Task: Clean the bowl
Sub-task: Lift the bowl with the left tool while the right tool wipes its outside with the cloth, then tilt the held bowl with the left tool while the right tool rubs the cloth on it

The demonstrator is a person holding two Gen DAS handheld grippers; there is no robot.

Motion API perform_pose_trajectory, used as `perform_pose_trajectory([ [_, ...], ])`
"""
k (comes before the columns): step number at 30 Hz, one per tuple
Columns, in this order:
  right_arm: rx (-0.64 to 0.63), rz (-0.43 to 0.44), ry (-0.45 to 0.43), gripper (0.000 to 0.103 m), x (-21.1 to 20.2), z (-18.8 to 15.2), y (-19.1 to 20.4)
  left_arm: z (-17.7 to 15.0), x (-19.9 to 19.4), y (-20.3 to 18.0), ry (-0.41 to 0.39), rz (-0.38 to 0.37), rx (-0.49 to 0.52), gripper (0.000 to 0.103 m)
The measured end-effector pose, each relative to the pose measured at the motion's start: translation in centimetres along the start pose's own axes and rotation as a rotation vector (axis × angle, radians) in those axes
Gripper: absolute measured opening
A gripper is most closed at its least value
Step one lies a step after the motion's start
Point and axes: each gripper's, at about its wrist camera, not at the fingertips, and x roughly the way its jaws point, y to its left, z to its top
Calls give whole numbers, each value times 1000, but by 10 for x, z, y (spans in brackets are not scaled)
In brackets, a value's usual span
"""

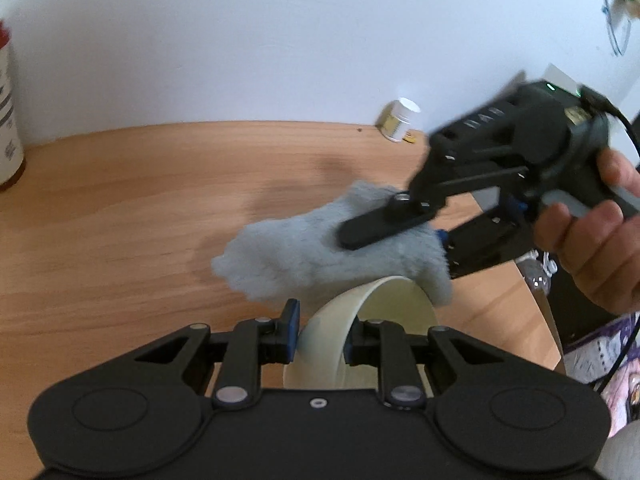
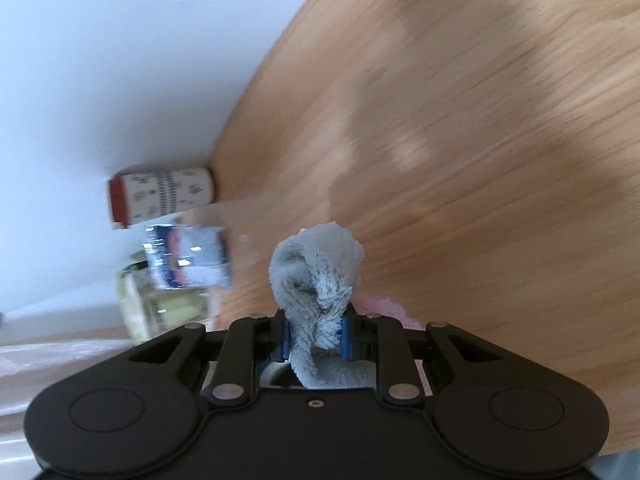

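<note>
The wooden table [image 1: 120, 208] fills most of both views and serves as the reference for everything else. Above its near right part, the cream bowl [image 1: 384, 320] is held tipped on its side, so its mouth faces right and slightly away in the left wrist view and its axis lies roughly level rather than upright. The left gripper [image 1: 320, 340] pinches the bowl's wall, one blue pad outside and the other inside the rim.

A fluffy grey cloth [image 1: 312, 252] hangs just above the bowl's upper rim, with one corner drooping over the rim's right edge; whether it actually touches the bowl is hard to tell through the blur. The right gripper [image 2: 314, 338] is clamped on the bunched cloth, which bulges out past its blue pads, and a person's hand [image 1: 592, 248] grips its handle over the table's right edge.

At the table's far edge against the white wall stands a small white-capped jar [image 1: 400, 124], well apart from the bowl. In the right wrist view a red-capped container [image 2: 160, 198], a shiny labelled bottle [image 2: 188, 258] and a pale yellow carton [image 2: 160, 304] cluster at the table's wall side, blurred.
</note>
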Motion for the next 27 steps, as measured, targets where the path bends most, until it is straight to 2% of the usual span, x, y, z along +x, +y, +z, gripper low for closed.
perform_pose_trajectory([
  [3,-9,3,18,25,3,-1,5,1,1,-1,0,1,2,21],
  [8,10,26,9,25,-4,-3,-2,-1,3,8,-3,1,-58,21],
  [10,10,-13,-9,25,-11,-4,-9,-5,4,14,-6,21,-80,20],
  [13,-19,-93,-33,25,-18,-8,-18,-9,6,23,-5,42,-114,20],
  [18,-153,-249,-50,25,-15,-14,-20,-15,9,43,-1,56,-198,20],
  [21,-261,-352,-80,25,-9,-19,-18,-14,10,48,-1,67,-209,20],
  [23,-353,-415,-105,25,-6,-24,-14,-14,11,49,-1,69,-216,20],
  [27,-614,-602,-160,27,11,-45,5,-18,5,59,2,64,-235,18],
])
